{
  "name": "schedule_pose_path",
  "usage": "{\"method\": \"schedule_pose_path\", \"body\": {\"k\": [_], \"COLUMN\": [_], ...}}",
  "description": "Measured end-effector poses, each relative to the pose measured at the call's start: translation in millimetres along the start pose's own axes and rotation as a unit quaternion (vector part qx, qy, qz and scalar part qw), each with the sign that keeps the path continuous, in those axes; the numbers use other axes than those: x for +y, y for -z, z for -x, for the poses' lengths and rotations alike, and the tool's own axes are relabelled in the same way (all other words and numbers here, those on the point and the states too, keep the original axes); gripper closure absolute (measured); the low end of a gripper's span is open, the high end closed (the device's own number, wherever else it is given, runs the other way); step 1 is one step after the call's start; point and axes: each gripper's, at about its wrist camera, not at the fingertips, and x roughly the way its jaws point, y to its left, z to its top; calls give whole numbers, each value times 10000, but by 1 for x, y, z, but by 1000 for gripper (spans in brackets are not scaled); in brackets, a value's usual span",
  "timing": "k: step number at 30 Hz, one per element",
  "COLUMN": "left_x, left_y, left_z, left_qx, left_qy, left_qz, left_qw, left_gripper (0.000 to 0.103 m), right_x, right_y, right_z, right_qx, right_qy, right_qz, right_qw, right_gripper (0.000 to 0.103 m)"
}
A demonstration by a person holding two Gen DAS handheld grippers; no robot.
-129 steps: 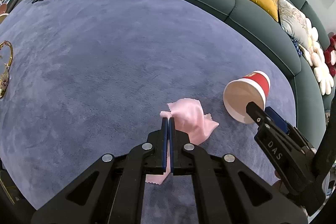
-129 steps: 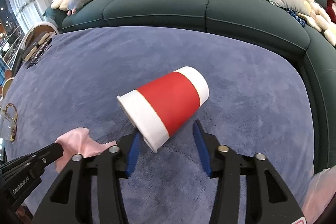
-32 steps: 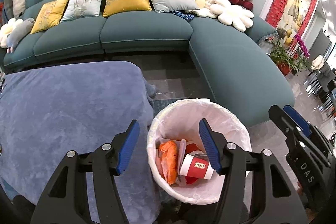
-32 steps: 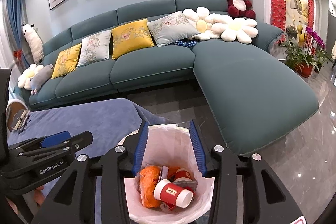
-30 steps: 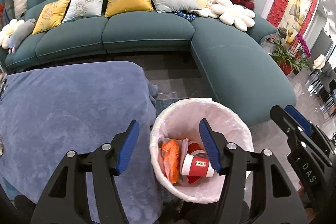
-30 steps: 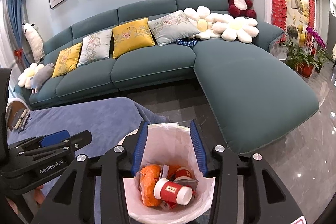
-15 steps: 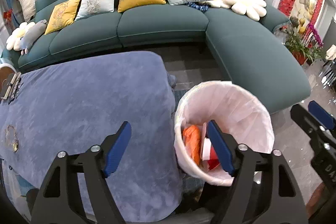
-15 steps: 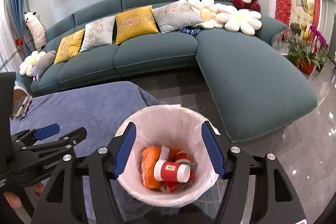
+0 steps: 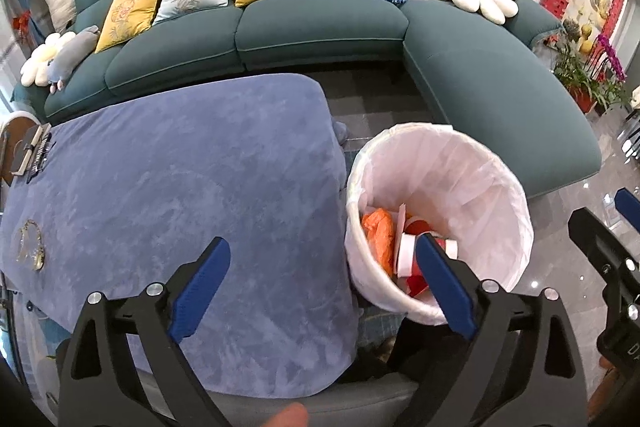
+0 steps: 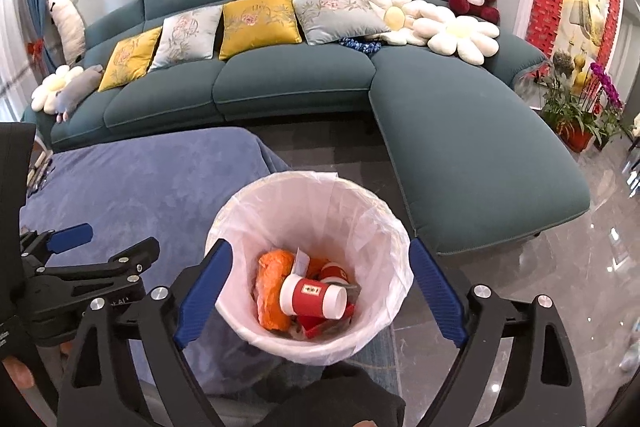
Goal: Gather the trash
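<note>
A bin with a white liner (image 10: 360, 203) stands on the floor beside the table; it also shows in the left wrist view (image 9: 472, 163). Inside lie a red and white paper cup (image 10: 312, 297), orange wrapping (image 10: 272, 287) and other scraps. My right gripper (image 10: 318, 263) is wide open and empty, held above the bin with a finger on either side of it. My left gripper (image 9: 322, 263) is wide open and empty, above the table's right edge, left of the bin. The right gripper's fingers (image 9: 592, 235) show at the right of the left wrist view.
A table under a blue-purple cloth (image 9: 180, 179) fills the left side, with books and glasses (image 9: 34, 155) and a gold ornament (image 9: 30, 243) on its far left. A teal corner sofa (image 10: 460, 131) with cushions runs behind and to the right. Potted flowers (image 10: 580, 111) stand on the glossy floor at right.
Earlier the left gripper held a pink cloth and the right held the cup on the table; both are now let go. In the last second both grippers opened wider and rose back from the bin.
</note>
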Motion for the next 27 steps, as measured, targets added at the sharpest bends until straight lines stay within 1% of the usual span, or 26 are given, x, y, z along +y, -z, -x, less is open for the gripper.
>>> {"method": "schedule_pose_path", "body": {"k": [1,4,5,6,10,20,27], "left_x": [1,3,5,5,9,13,15], "left_y": [2,6,7,9,14,23,29], "left_z": [0,0,0,1,2,0,-1], "left_qx": [34,105,128,140,188,308,357], "left_qy": [-28,-100,-117,-133,-190,-230,-274], "left_qz": [9,51,80,93,122,152,160], "left_qw": [10000,9999,9998,9998,9996,9991,9989], "left_gripper": [13,13,13,13,13,13,13], "right_x": [1,3,5,7,15,21,24], "right_y": [1,4,5,6,10,18,19], "right_z": [0,0,0,0,1,3,3], "right_qx": [21,78,89,103,133,286,308], "right_qy": [-28,-76,-84,-84,-61,-110,-133], "right_qz": [-5,48,73,98,251,383,498], "right_qw": [10000,9999,9999,9999,9996,9988,9982], "right_gripper": [13,12,7,7,7,7,7]}}
